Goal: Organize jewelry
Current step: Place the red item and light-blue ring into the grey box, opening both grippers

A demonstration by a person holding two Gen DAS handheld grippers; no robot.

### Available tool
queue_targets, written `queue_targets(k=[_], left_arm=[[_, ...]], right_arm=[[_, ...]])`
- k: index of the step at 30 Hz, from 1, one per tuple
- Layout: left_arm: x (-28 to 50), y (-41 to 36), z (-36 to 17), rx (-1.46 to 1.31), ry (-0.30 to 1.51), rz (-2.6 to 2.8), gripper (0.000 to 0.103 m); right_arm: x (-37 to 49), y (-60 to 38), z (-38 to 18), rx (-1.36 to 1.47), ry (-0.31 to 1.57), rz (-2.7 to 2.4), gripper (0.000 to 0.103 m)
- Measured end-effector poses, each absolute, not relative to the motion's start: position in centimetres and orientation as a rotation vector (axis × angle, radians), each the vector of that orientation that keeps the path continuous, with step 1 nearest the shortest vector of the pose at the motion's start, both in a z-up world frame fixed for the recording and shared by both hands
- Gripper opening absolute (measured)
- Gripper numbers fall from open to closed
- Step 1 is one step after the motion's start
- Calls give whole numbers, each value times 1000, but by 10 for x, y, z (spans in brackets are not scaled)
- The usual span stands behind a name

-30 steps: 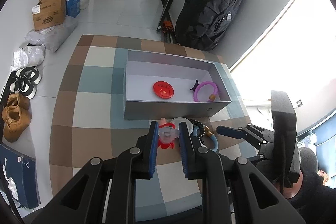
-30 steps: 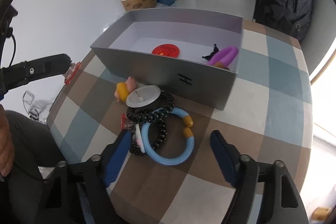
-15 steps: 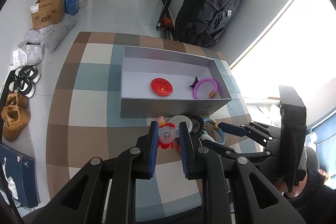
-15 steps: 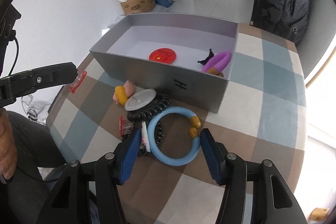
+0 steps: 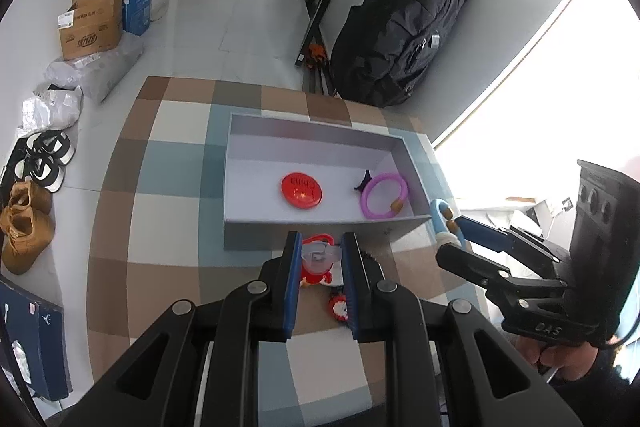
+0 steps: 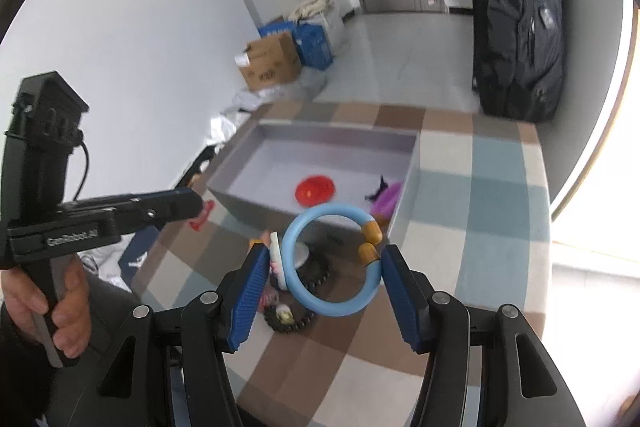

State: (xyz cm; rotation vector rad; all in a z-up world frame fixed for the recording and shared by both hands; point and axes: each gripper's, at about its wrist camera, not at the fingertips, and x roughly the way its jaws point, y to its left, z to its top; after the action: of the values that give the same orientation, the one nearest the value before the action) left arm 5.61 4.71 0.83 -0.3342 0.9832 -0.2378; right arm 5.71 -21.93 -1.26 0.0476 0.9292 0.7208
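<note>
My left gripper (image 5: pixel 320 259) is shut on a red and clear hair clip (image 5: pixel 316 259), held above the table in front of the grey box (image 5: pixel 320 233). My right gripper (image 6: pixel 324 267) is shut on a blue ring bracelet (image 6: pixel 332 263) with two amber beads and holds it raised above the table; a white piece is pinched beside it. In the left wrist view the blue bracelet (image 5: pixel 440 223) hangs at the box's right front corner. The box holds a red disc (image 5: pixel 301 190) and a purple bracelet (image 5: pixel 384 195). A black bead bracelet (image 6: pixel 316 275) and small trinkets lie on the table.
The table has a checked cloth (image 5: pixel 160 227) in brown, blue and white. A black backpack (image 5: pixel 400 31) leans on the wall behind the table. Cardboard boxes (image 5: pixel 92 27), bags and shoes (image 5: pixel 24 223) lie on the floor to the left.
My right gripper closed on the blue bracelet and lifted it off the table toward the box. My left gripper kept its hold on the clip and shifted slightly toward the box.
</note>
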Motion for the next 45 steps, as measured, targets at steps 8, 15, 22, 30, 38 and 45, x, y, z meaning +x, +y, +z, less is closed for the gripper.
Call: queue_targets(k=[8, 15, 22, 30, 38, 45], left_arm=[[72, 47, 10, -368, 967, -216, 15], [94, 47, 9, -387, 968, -210, 15], [114, 44, 3, -393, 995, -206, 15], [129, 45, -9, -413, 1035, -198, 15], [137, 44, -13, -422, 1049, -205, 15], [135, 29, -9, -351, 1039, -233, 18]], right_arm=[[73, -217, 4, 129, 875, 723, 57], [98, -209, 3, 179, 886, 725, 57], [126, -203, -4, 230, 910, 723, 57], [144, -200, -14, 261, 954, 723, 57], [153, -200, -29, 263, 998, 698, 57], [152, -204, -27, 289, 991, 693, 59]])
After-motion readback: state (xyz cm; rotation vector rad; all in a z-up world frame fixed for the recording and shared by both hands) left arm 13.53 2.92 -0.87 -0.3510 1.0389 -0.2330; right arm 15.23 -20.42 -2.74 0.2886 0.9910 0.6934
